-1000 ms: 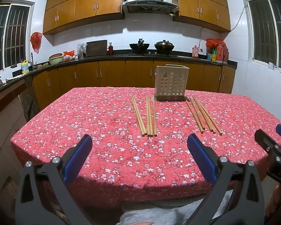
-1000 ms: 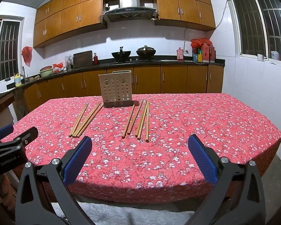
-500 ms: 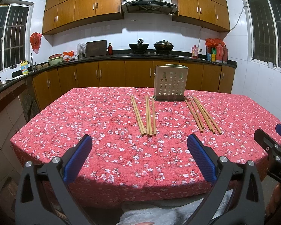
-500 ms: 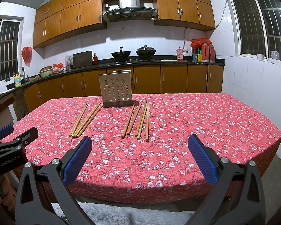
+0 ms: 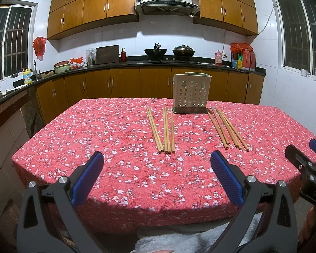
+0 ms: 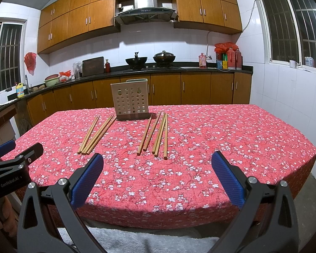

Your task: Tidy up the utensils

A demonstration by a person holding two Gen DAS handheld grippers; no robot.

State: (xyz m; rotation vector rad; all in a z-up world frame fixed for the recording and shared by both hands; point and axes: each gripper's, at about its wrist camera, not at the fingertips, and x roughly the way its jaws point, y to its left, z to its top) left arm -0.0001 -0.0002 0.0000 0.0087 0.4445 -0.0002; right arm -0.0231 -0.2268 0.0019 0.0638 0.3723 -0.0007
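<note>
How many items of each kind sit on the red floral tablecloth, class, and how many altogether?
Chopsticks, left group: 4
Chopsticks, right group: 5
Perforated utensil holder: 1
Total: 10

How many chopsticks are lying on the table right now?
8. Four lie in the left group of chopsticks, in front-left of the perforated chopstick holder; four in the right group of chopsticks, front-right. All flat on the floral tablecloth; the holder's inside isn't visible.

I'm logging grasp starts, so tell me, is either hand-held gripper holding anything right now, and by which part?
Nothing is held. The left hand-held gripper and right hand-held gripper are both open and empty; the chopsticks lie on the tablecloth.
</note>
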